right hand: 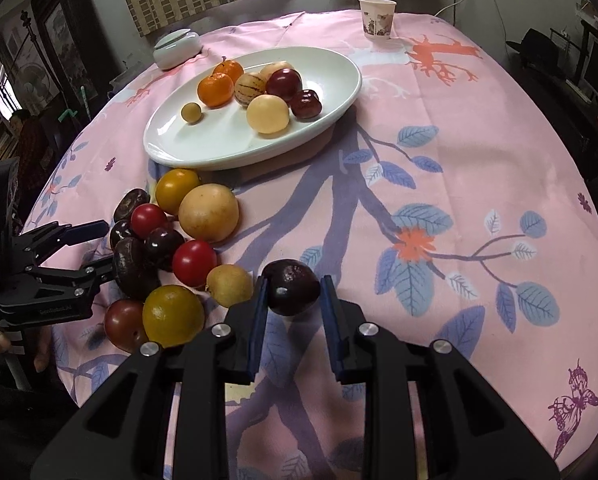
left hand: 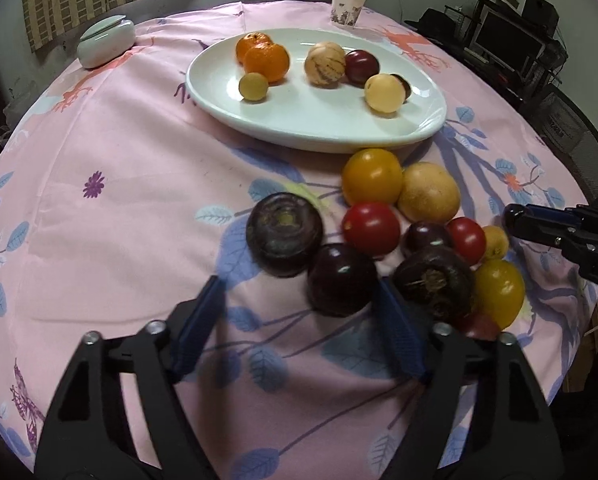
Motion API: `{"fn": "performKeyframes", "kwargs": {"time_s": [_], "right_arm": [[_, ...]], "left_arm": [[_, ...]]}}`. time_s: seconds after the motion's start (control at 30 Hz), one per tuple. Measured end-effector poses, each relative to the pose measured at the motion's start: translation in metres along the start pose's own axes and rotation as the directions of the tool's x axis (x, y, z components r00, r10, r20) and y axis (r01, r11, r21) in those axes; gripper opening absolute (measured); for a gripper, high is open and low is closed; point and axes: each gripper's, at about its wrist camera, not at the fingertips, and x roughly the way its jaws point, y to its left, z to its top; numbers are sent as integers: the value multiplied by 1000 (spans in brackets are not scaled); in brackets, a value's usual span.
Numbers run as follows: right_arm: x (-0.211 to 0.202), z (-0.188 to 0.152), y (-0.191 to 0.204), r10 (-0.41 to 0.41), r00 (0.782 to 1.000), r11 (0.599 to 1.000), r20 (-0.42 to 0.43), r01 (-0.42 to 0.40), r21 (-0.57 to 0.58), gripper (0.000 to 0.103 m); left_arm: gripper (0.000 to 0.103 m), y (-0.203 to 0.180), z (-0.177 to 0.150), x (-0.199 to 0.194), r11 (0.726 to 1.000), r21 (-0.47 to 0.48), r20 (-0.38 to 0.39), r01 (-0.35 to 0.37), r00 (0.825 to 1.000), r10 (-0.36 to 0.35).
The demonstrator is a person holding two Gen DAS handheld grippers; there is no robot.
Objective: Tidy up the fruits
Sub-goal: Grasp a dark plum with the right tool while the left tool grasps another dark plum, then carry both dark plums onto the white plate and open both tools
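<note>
My right gripper (right hand: 293,294) is shut on a dark plum (right hand: 293,288), held just above the pink cloth. My left gripper (left hand: 299,282) stands open around another dark plum (left hand: 341,280); its right finger is against the plum and its left finger is well clear. That plum sits at the near edge of a loose pile: yellow tomato (left hand: 371,176), pale yellow round fruit (left hand: 429,192), red tomato (left hand: 371,228), two dark ribbed fruits (left hand: 285,234). Behind the pile, a white oval plate (left hand: 319,136) holds oranges, a striped melon, plums and pale fruits. The right gripper (left hand: 517,219) enters from the right.
A paper cup (left hand: 347,8) and a lidded white bowl (left hand: 106,42) stand at the far side of the round table. Its edge curves close on the left and right. A person (right hand: 23,132) stands beyond the left edge. Shelves with electronics fill the far right.
</note>
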Motion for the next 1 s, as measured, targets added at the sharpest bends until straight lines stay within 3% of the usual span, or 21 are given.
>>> {"fn": "performKeyframes", "kwargs": {"time_s": [0.03, 0.2, 0.23, 0.27, 0.6, 1.0], "right_arm": [[-1, 0, 0, 5, 1000, 1000, 2, -5, 2, 27], [-5, -2, 0, 17, 1000, 1000, 14, -17, 7, 27], [-5, -2, 0, 19, 1000, 1000, 13, -19, 8, 27], [-4, -2, 0, 20, 1000, 1000, 11, -20, 8, 27], [-11, 1, 12, 41, 999, 999, 33, -40, -16, 27], [-15, 13, 29, 68, 996, 996, 52, -65, -60, 27]], "left_arm": [[55, -5, 1, 0, 1000, 6, 4, 5, 1000, -5], [51, -9, 4, 2, 1000, 5, 11, -1, 1000, 1], [38, -9, 4, 1, 1000, 0, 12, 10, 1000, -10], [35, -9, 4, -1, 1000, -4, 12, 29, 999, -29], [35, -1, 1, -23, 998, -39, 56, 46, 997, -44], [35, -3, 10, -46, 999, -13, 92, 35, 995, -34]]}}
